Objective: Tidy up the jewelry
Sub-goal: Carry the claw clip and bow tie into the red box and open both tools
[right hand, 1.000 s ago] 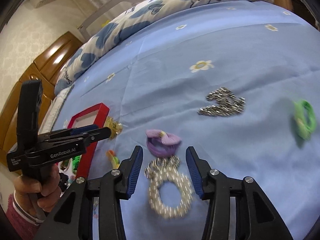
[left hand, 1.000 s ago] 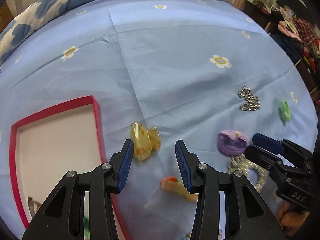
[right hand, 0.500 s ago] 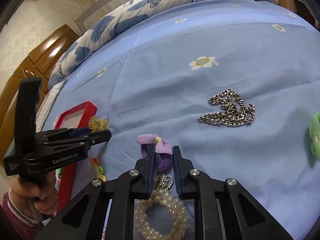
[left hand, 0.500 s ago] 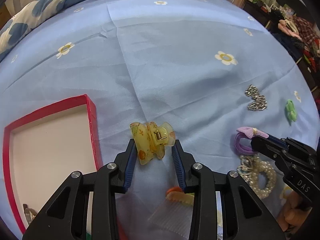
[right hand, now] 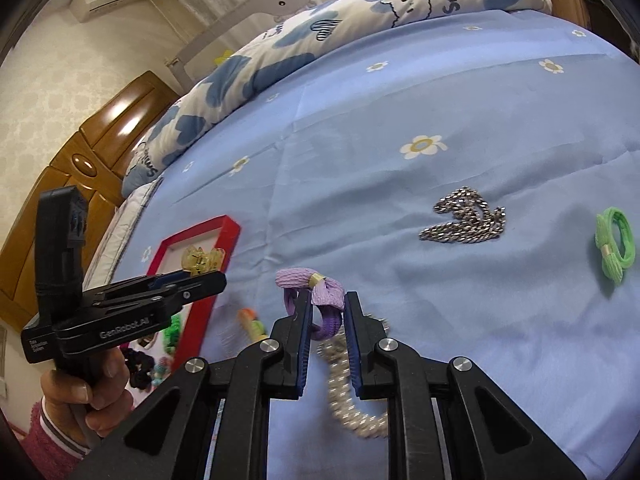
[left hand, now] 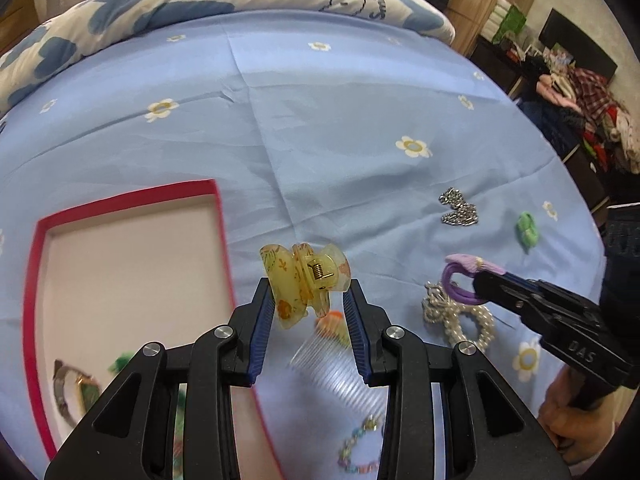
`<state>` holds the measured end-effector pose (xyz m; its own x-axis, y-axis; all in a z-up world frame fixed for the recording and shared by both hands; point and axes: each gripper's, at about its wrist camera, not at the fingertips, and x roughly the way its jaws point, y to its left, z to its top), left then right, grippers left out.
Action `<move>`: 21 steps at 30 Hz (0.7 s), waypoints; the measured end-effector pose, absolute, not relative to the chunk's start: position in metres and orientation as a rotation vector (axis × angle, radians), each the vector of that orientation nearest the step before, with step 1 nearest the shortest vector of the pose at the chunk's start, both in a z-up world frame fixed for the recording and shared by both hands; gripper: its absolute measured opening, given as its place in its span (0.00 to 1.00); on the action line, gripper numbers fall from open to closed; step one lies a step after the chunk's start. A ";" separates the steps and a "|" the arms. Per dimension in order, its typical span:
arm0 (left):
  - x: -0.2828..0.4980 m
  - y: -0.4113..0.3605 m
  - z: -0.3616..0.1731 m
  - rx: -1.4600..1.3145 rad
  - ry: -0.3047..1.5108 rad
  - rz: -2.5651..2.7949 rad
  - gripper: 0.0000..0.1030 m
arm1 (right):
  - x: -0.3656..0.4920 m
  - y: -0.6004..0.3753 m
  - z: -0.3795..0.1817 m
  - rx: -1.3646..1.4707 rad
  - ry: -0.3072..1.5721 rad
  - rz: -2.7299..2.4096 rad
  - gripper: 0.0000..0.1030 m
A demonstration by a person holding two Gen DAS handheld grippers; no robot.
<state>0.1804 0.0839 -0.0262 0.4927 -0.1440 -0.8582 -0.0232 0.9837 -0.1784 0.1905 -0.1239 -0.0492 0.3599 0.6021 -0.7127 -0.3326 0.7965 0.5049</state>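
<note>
Grippers are both loaded: your left gripper [left hand: 308, 304] clamps the yellow clip [left hand: 304, 280], box [left hand: 224, 240] at its 9 o'clock; your right gripper [right hand: 325, 320] pinches the purple tie [right hand: 316, 292] above the sheet [right hand: 400, 120].

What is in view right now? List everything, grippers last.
hair claw clip: 1, translucent yellow, held in the left gripper
hair tie with bow: 1, purple, held in the right gripper
pearl bracelet: 1, white, on the sheet beside the right gripper
chain: 1, silver, heaped on the sheet
green hair tie: 1, green, far right on the sheet
comb: 1, clear with orange top, on the sheet under the left gripper
beaded bracelet: 1, multicolour, near edge
box: 1, red rim, pale inside, left, some items inside
bedsheet: 1, blue with daisies
left gripper: 1, black, blue pads
right gripper: 1, black, blue pads
</note>
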 end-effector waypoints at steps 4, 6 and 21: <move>0.165 0.098 -0.017 -0.181 1.031 -0.058 0.32 | 0.182 -0.108 -0.043 0.284 1.041 0.646 0.15; 0.156 0.107 -0.013 -0.187 1.022 -0.047 0.32 | 0.177 -0.097 -0.040 0.273 1.042 0.665 0.15; 0.110 0.181 -0.009 -0.233 0.999 0.082 0.32 | 0.157 -0.020 -0.025 0.199 1.045 0.793 0.15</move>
